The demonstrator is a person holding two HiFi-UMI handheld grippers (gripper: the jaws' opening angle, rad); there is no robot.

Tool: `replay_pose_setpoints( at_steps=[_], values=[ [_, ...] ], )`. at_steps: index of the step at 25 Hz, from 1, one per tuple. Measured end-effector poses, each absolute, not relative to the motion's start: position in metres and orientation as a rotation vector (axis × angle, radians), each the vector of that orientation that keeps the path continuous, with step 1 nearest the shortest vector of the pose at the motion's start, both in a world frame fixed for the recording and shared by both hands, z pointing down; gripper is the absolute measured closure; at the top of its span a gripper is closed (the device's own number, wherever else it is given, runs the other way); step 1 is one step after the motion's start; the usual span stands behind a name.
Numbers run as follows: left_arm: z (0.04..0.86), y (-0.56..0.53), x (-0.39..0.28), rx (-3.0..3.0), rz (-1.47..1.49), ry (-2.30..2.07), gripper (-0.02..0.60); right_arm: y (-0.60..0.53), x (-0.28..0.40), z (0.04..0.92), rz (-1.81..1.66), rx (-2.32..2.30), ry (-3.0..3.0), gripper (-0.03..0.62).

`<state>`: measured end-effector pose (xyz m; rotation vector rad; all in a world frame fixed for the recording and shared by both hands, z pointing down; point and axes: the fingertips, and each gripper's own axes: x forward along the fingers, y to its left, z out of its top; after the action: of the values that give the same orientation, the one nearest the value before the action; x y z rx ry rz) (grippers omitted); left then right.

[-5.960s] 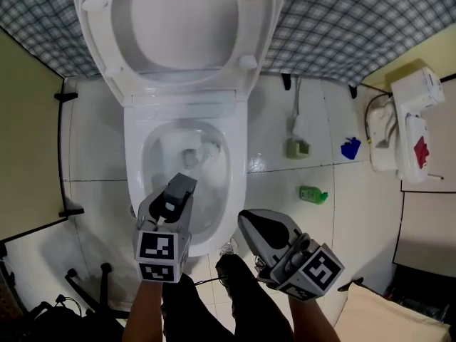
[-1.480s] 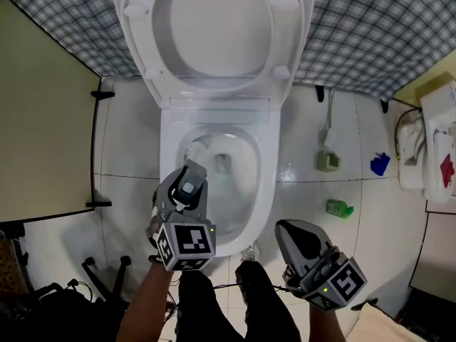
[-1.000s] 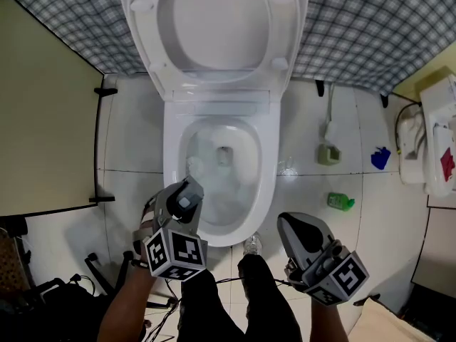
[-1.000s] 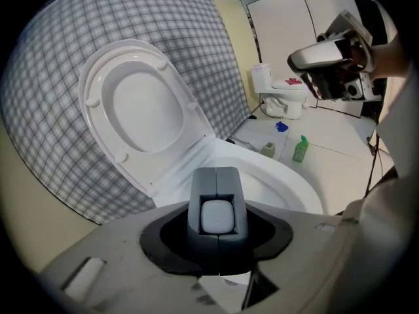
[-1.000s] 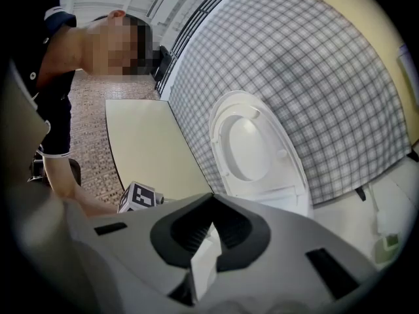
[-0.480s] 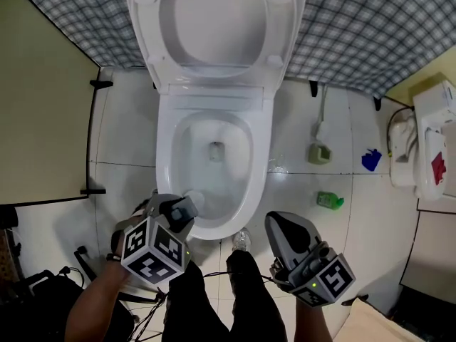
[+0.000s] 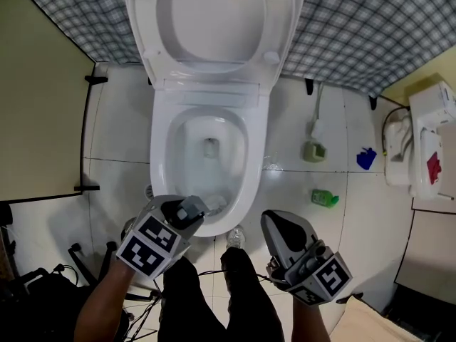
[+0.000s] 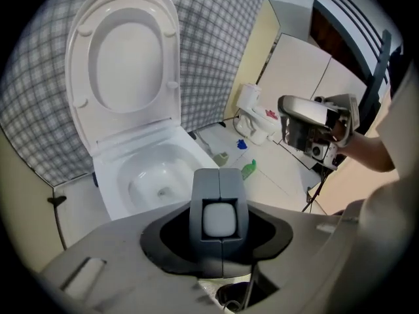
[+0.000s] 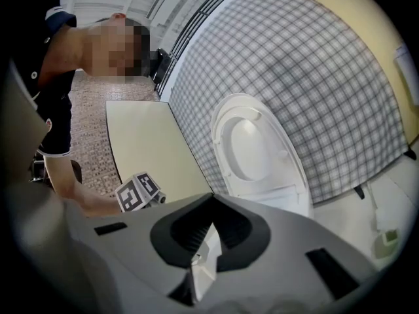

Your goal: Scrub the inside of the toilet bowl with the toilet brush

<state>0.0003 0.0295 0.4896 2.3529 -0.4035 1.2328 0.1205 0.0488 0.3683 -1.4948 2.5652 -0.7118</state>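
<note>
White floor tiles (image 7: 117, 144) and a checked wall (image 7: 370, 27) framed the toilet, whose seat and lid (image 7: 214, 20) stood raised above the open toilet bowl (image 7: 178, 168). At the bowl's near edge the left gripper (image 7: 189, 209) pointed steeply down, its jaws clamped on the white handle of the toilet brush (image 7: 215, 204). The left gripper view showed that handle end-on, a rounded white square seated in the notch between the 2 jaws, which stood apart only by its width. The brush's long axis therefore ran on along the gripper's own line. Its head sat just beyond the jaw tips, inside the front of the bowl; whether the bristles touched the porcelain could not be told. The drain hole (image 7: 209, 147) and the back wall of the bowl lay farther ahead of the brush head. The right gripper (image 7: 271, 219) hung over the floor, right of the bowl and apart from it, jaws together and holding nothing. The scrubbing looked to be the left hand's work alone, and reaching the rest of the bowl would mean pushing the brush away from the person along that same line.
</note>
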Motion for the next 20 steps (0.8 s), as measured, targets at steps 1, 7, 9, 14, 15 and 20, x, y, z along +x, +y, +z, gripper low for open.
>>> replay_pose_setpoints(
  at_steps=[1, 7, 9, 14, 15, 20],
  values=[
    [0.491, 0.029, -0.001, 2.345, 1.227, -0.417, 0.393, 0.049, 0.120, 0.369, -0.714, -1.492, 2.565, 0.594],
    [0.495, 0.029, -0.011, 2.354, 1.333, -0.429, 0.393, 0.050, 0.118, 0.374, -0.728, -1.494, 2.566, 0.594],
    [0.497, 0.027, -0.021, 2.359, 1.398, -0.450, 0.394, 0.049, 0.114, 0.375, -0.730, -1.490, 2.565, 0.594],
    [0.502, 0.018, -0.048, 2.339, 1.510, -0.505, 0.394, 0.045, 0.108, 0.375, -0.736, -1.480, 2.562, 0.594],
    [0.503, 0.015, -0.053, 2.331, 1.516, -0.519, 0.394, 0.044, 0.107, 0.375, -0.738, -1.479, 2.561, 0.594],
    [0.505, -0.004, -0.073, 2.297, 1.534, -0.619, 0.394, 0.040, 0.102, 0.379, -0.750, -1.476, 2.564, 0.594]
  ],
)
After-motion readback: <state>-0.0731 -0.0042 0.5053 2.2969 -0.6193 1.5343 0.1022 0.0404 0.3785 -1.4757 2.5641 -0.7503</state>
